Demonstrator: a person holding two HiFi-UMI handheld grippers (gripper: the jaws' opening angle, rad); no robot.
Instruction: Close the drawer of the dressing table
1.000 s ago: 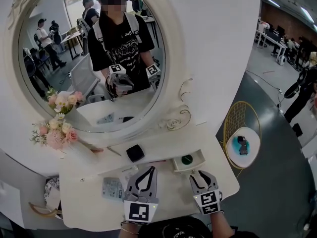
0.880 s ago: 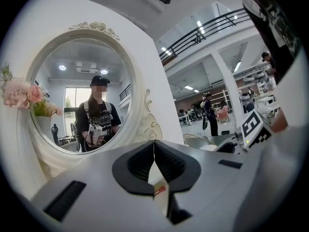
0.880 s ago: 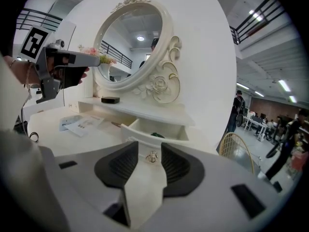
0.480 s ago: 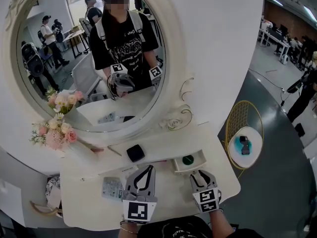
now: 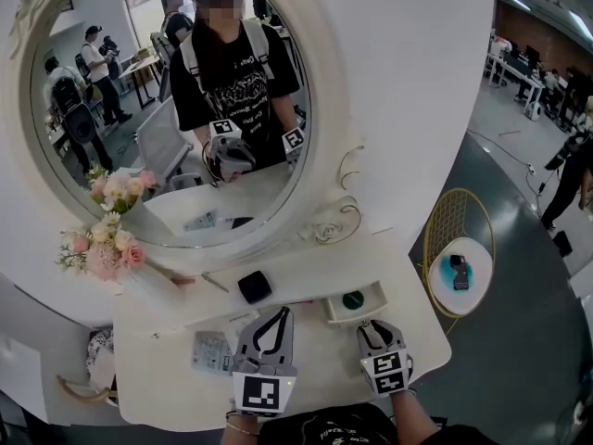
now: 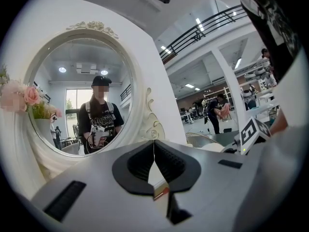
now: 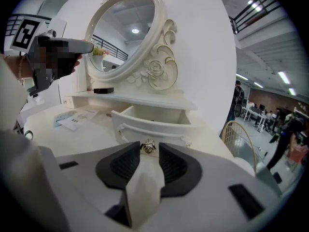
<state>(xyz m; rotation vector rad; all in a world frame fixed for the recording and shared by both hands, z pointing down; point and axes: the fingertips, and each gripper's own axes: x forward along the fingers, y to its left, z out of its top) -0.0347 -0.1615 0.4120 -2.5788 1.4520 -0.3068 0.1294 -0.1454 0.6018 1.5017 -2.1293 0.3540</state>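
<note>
The right tool has its jaws partly apart. They have just been closing, and the small metal knob of the drawer sits right at their tips. Whether the pads touch the knob cannot be told. Compared with a second ago, this tool sits slightly lower and points down at the drawer front.

The drawer is pulled out from under the shelf on the table's right side, as open as it was before. A round dark green thing lies inside it.

The left tool is closed and empty, hovering above the table beside some leaflets. It has not moved.

A black box rests on the shelf. Pink flowers stand at the left, below a large oval mirror.
</note>
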